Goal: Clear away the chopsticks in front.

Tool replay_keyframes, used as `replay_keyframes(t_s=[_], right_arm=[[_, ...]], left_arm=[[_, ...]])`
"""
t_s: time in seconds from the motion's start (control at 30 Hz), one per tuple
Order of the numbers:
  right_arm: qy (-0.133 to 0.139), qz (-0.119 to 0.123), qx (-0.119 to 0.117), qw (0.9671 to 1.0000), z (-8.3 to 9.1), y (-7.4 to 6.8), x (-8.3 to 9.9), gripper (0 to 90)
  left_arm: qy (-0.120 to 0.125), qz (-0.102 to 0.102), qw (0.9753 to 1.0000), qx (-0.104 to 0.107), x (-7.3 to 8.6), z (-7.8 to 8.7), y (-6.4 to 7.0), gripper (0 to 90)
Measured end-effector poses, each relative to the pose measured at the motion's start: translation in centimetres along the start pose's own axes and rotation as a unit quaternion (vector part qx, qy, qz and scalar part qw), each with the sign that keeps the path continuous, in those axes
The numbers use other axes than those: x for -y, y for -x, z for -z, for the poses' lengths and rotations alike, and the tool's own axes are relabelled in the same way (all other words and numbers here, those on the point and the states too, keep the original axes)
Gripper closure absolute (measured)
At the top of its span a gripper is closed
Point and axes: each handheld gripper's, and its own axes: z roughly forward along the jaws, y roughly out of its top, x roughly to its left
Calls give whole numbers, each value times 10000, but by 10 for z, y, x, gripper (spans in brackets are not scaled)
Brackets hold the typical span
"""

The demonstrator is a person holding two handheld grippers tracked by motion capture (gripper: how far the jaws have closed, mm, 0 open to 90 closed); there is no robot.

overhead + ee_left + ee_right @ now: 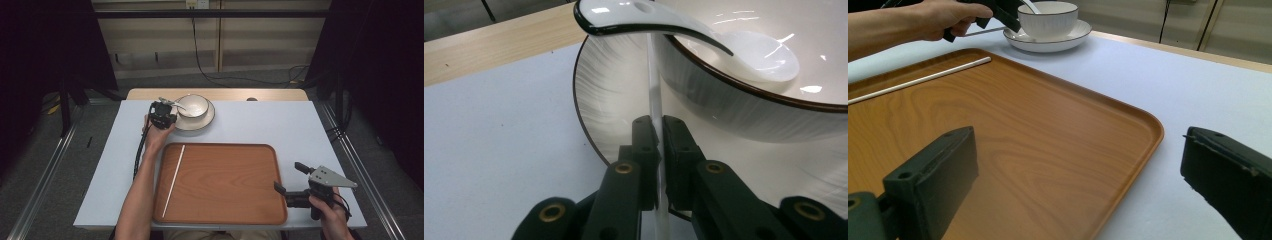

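Two grippers at work over a pale blue table (260,125). Far left: the left gripper (162,116) sits at the back of the table, just beside the plate's left edge. Its own view shows the jaws pinched together on a thin white chopstick (655,107), which runs up between them and across the plate (609,105) toward the bowl's side. From the right gripper view, part of that stick juts out from the hand (945,17) holding this gripper.

Next right: white bowl (193,105), dark-rimmed, stands on the plate. A white ceramic spoon (704,37) lies in it, scoop down inside, handle hanging out over the rim toward the left.

Centre: wooden tray (225,185) near the front edge. A second white chopstick (174,180) lies flat on it, along the tray's left side, running front to back.

Far right: the right gripper (291,179) is held just off the tray's right front corner, jaws wide apart, nothing between them. Below them, tray rim and bare table.
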Motion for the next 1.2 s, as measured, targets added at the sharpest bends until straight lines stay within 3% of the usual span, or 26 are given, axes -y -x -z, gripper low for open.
replay_keyframes(t_s=[0.13, 0.2, 0.37, 0.4, 0.5, 0.57, 0.6, 0.73, 0.8, 0.87, 1.0, 1.03, 1.07, 1.2], right_arm=[[-5, -11, 1, 10000, 0, 0, 0, 16], [-1, -5, -2, 10000, 0, 0, 0, 16], [1, -5, 1, 10000, 0, 0, 0, 16], [6, -1, 7, 10000, 0, 0, 0, 16], [13, 11, 7, 10000, 0, 0, 0, 16], [16, 9, 7, 10000, 0, 0, 0, 16], [25, 12, 14, 10000, 1, 0, 0, 16], [24, 11, 17, 10000, 1, 0, 0, 16], [20, 18, 10, 10000, 0, 0, 0, 16], [13, 17, 3, 10000, 0, 0, 0, 16], [25, 6, 5, 10000, 1, -1, 0, 16], [27, 7, 7, 10000, 1, -1, 0, 16], [18, 13, 3, 10000, 1, -1, 0, 16], [11, 8, 16, 10000, 0, -1, 0, 16]], left_arm=[[-24, 59, 10000, 0, 0, 1, -1, 853], [40, 214, 9998, 19, 1, 0, -1, 854], [-32, 159, 9999, 57, 1, 3, -2, 854], [68, 250, 9997, 29, 1, 3, -1, 854], [22, 64, 10000, -72, 2, 6, 0, 854], [131, 213, 9997, -41, 4, 5, 1, 854], [66, 167, 9998, -19, 4, 6, 0, 854], [187, 288, 9994, -16, 6, 9, 0, 854], [149, 218, 9997, -5, 6, 12, -2, 854], [243, 348, 9991, -23, 7, 13, -2, 854], [268, 333, 9991, -46, 10, 20, -6, 854], [210, 248, 9995, -48, 11, 23, -8, 854], [323, 360, 9988, -34, 13, 25, -6, 854], [410, 391, 9984, -59, 18, 34, -5, 854]])
